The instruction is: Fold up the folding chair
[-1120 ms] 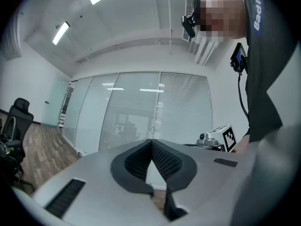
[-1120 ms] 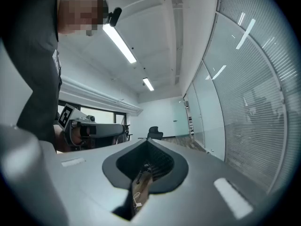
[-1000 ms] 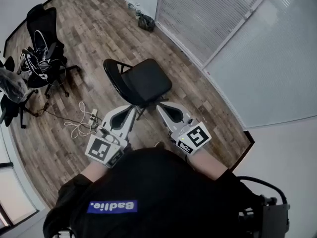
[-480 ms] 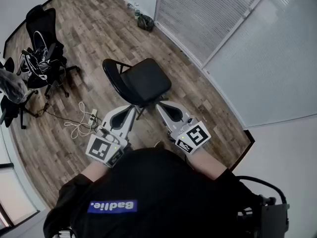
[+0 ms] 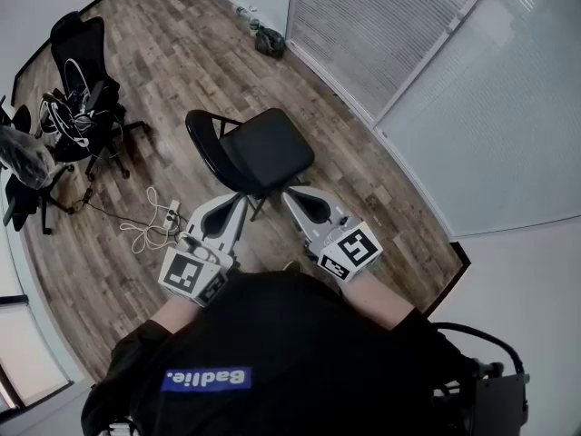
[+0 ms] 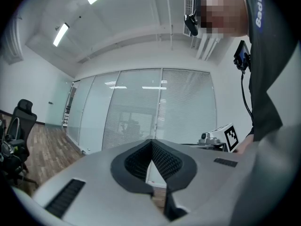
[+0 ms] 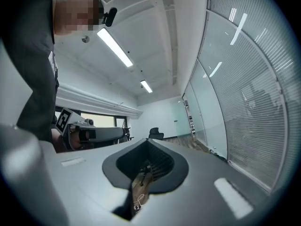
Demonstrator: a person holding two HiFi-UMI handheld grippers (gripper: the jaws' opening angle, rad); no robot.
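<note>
Standing open on the wooden floor [image 5: 354, 157], near the glass partition [image 5: 427, 53], the folding chair [image 5: 263, 150] sits just ahead of the person, its backrest curving round the left of its black padded seat. It probably handles as a stiff tubular frame of moderate weight; the seat likely pivots, so lifting its near edge or gripping the backrest rail seems the best hold, with care for pinching at the hinges. The smooth tube may slip in narrow jaws. Two black office chairs [image 5: 77, 71] draped in cables stand well apart at the left. The left gripper [image 5: 241, 200] and right gripper [image 5: 290, 194] are both clenched on nothing, pointing towards the seat. A white power strip [image 5: 169, 214] and its cable lie nearby on the left, a possible snag.
</note>
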